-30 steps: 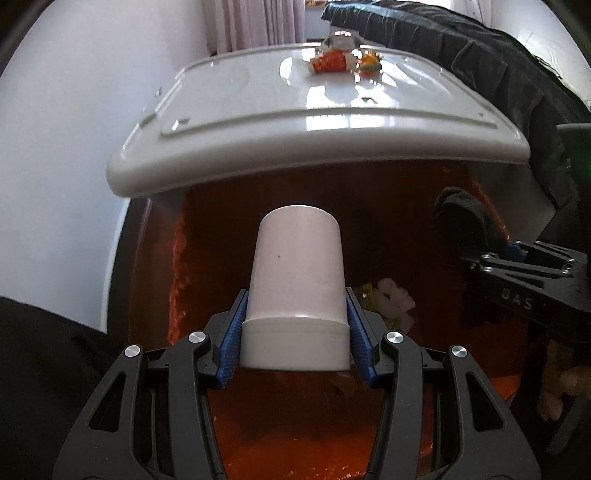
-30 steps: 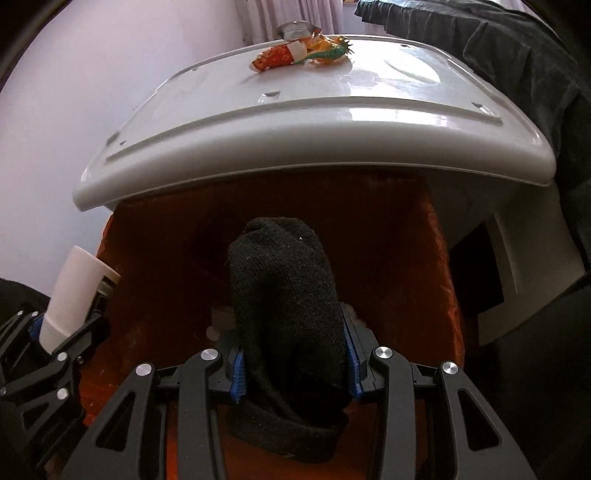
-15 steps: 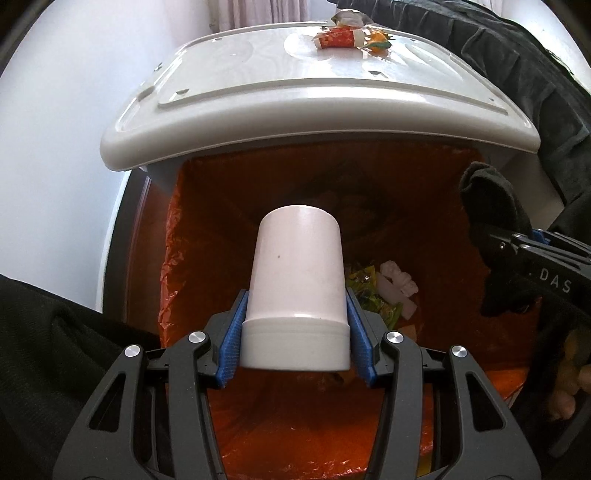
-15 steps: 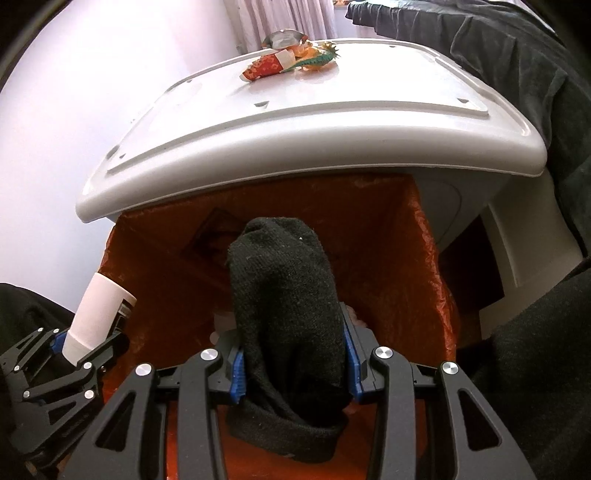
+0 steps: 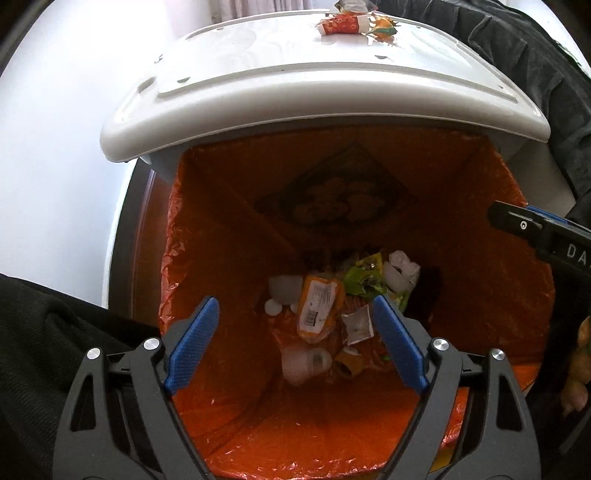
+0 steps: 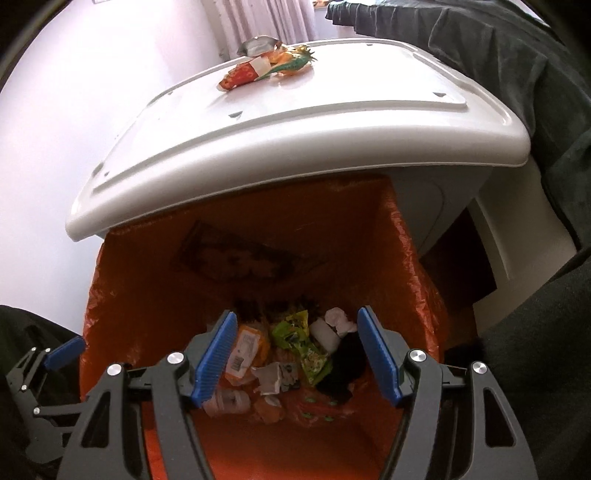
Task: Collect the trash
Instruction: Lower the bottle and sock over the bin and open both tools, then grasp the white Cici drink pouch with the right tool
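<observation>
White wall fills the upper left of both views, and a grey curtain [image 6: 273, 18] hangs at the top edge. Below it you see the raised white lid [image 5: 332, 92] of the bin, with some wrappers [image 6: 266, 70] lying on top of it near the upper centre.

Your left gripper [image 5: 295, 339] is over the orange bag [image 5: 229, 240] that lines the bin, and its blue fingers [image 5: 192, 343] are spread wide with nothing between them. Your right gripper [image 6: 295, 354] is the same: its blue pads [image 6: 378, 354] stand far apart and hold nothing. In the left view it shows only as a black tip at the right edge.

All the trash lies at the bottom of the bag, in the lower centre of both frames. The white cup [image 5: 304, 363] lies on its side there, just below the orange packet [image 5: 319, 308]. The black sock [image 6: 343, 365] lies at the right side of the pile (in the left view it is only a dark shape), touching the green wrapper [image 6: 303, 343]. A piece of torn paper [image 6: 275, 376] and a white crumpled tissue [image 5: 402, 266] are among them too.
</observation>
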Motion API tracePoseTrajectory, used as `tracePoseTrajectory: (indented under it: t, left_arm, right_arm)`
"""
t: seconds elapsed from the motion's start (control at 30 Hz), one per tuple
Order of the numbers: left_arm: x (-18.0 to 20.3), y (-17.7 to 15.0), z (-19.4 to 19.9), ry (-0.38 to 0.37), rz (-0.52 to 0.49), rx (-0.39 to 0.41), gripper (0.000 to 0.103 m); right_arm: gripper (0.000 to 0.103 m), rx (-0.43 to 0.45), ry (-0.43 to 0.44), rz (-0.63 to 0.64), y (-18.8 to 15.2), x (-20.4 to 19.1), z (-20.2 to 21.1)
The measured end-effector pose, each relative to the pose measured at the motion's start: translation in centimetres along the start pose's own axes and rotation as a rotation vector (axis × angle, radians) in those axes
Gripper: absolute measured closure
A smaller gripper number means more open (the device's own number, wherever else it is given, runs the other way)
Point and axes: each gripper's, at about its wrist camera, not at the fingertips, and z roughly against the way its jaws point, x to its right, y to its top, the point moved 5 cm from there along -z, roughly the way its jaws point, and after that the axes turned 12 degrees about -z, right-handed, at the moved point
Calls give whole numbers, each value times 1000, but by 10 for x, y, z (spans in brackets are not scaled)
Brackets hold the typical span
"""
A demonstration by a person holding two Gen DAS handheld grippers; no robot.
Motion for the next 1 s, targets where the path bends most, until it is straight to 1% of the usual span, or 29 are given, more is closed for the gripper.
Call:
tracePoseTrajectory:
  t: [0.13,0.2,0.3,0.4,0.47,0.53,0.6,0.63,0.73,0.83,0.9,0.93,1.0]
  left_arm:
    - [-2,1,2,2,6,11,20]
    - [-3,5,9,1,13,49,20]
    - [-5,18,22,-2,8,118,20]
    - [-4,40,32,23,-26,157,20]
    - [-6,58,36,23,-36,181,20]
    - [-10,77,35,12,-14,202,20]
    - [-13,88,33,8,8,221,20]
    - [-14,92,30,13,18,229,20]
    - [-13,90,18,23,36,224,20]
    - [-10,87,8,-15,44,182,20]
    - [-9,88,9,-35,43,183,20]
    - [-9,89,10,-30,39,189,20]
    - [-10,90,13,5,20,207,20]
  right_arm:
    - [36,10,10,-1,3,-2,4]
    - [36,33,27,-1,11,-5,10]
    - [34,71,61,15,36,-14,21]
    - [34,116,82,30,75,-24,27]
    - [34,146,93,31,109,-31,28]
    - [34,158,115,30,144,-40,26]
    - [33,169,126,30,178,-49,23]
    - [33,175,127,36,201,-58,19]
    - [32,202,92,74,257,-84,5]
    - [32,216,33,142,304,-115,-18]
    - [32,202,-5,191,332,-138,-42]
    - [32,187,-31,216,346,-150,-56]
    - [32,147,-57,237,363,-160,-79]
